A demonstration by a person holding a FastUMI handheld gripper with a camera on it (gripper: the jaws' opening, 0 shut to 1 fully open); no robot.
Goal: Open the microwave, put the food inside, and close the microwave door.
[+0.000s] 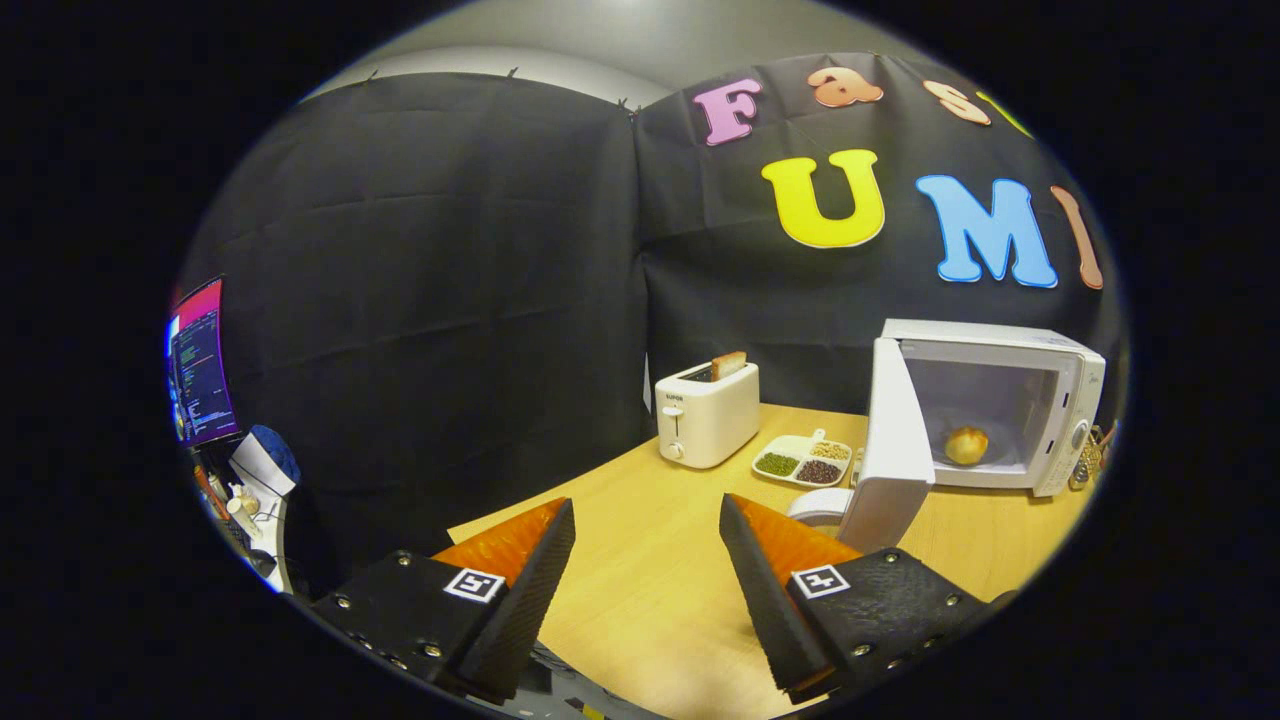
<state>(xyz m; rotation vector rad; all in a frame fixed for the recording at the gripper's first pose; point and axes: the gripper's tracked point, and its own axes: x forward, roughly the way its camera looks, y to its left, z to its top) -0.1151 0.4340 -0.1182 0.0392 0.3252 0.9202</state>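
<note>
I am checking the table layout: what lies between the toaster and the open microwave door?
In the gripper view, a divided dish of beans lies between the toaster and the microwave door.

The tool (pixel 647 540) hung with fingers spread, holding nothing, above the worktop (pixel 660 580). Far right, the microwave (pixel 1000 400) stood with its door (pixel 893 445) open, a bun (pixel 966 445) inside.

Ahead of my tongs (pixel 647 560), spread wide with nothing between: white microwave (pixel 1000 400), door (pixel 893 450) white; golden-brown bun (pixel 966 445) inside. Cream toaster (pixel 706 412), browned toast (pixel 728 364). White divided dish (pixel 803 460): green, tan, dark-purple beans. Pale wood-grain surface (pixel 660 540).
</note>
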